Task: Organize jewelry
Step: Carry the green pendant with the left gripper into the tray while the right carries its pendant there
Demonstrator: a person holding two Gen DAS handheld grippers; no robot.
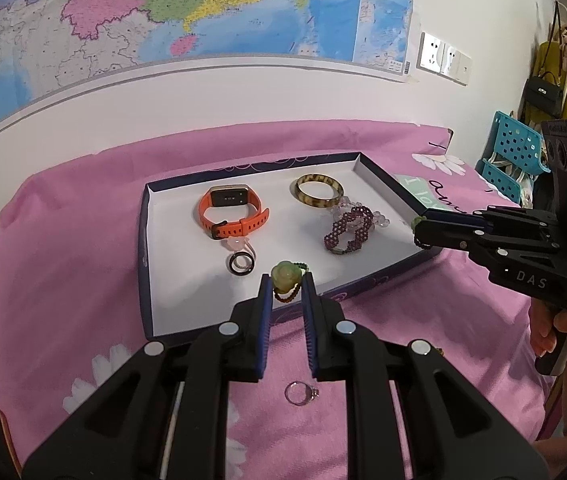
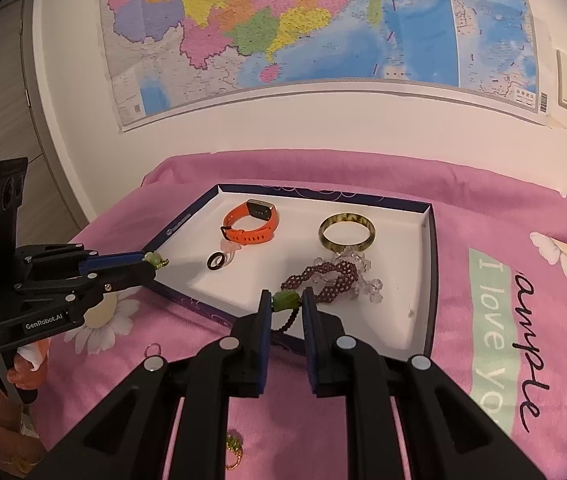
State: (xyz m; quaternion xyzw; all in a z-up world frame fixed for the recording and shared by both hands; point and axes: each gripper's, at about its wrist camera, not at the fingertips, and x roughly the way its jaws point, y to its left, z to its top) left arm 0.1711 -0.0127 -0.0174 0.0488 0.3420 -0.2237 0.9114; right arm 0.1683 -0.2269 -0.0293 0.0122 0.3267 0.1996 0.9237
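Over the near edge of a dark-rimmed white tray [image 1: 145,216] on the pink flowered cloth [image 1: 63,280], both claws hold a piece of jewelry. Between its blue pads the left claw [image 1: 287,280] is clamped on a pale green flower ring [image 1: 283,276] with a small brown bead loop hanging under it, just above the tray's near left part. From the other camera the same claw [image 2: 151,262] comes in from the left with the green piece at its tips, over the tray's left rim. The right claw [image 2: 286,302] is clamped on a green bead ring [image 2: 285,300] with a dark beaded loop trailing below, at the tray's near rim; in the left view it [image 1: 417,228] reaches in from the right over the tray's right corner.

Inside the tray lie an orange smartwatch [image 1: 233,210] at the far left, an amber bangle [image 1: 319,192] at the far right, a purple beaded bracelet [image 1: 349,230] tangled with clear pale beads nearer, and a dark ring [image 1: 239,262] beside a pale pink piece.

Outside the tray, a silver ring [image 1: 299,392] lies on the cloth near the left claw's base. Another small green and gold piece [image 2: 233,448] sits on the cloth under the right claw. A big map [image 2: 283,20] hangs on the wall behind.
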